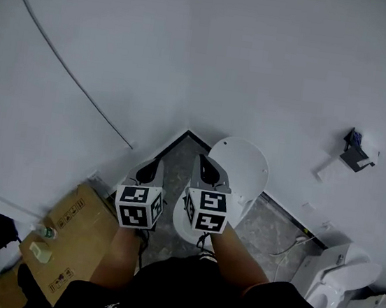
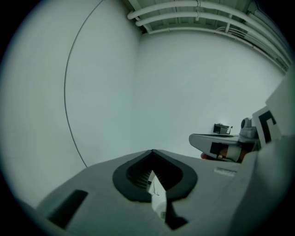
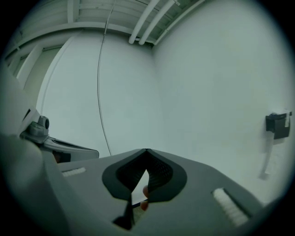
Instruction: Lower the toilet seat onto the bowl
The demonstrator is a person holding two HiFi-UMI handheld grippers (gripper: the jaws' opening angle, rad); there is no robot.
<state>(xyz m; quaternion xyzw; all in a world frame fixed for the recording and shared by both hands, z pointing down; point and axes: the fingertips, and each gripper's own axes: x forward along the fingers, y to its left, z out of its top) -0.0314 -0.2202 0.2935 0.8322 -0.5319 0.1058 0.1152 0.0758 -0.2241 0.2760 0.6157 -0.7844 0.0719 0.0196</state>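
The toilet's white oval seat and lid (image 1: 242,165) shows in the head view just beyond my right gripper. A strip of the white bowl rim (image 1: 182,228) peeks out under that gripper's marker cube. I cannot tell how far the seat tilts. My left gripper (image 1: 150,169) and right gripper (image 1: 210,166) are side by side above the toilet, both shut with nothing held. In the left gripper view the left gripper (image 2: 152,152) faces a bare white wall. The right gripper (image 3: 146,151) faces the same wall corner. Neither gripper view shows the toilet.
A cardboard box (image 1: 69,233) with a small bottle (image 1: 44,232) lies on the floor at the left. A paper holder (image 1: 356,156) hangs on the right wall. More white toilets (image 1: 345,281) stand at the lower right. A thin cable (image 1: 64,62) runs down the left wall.
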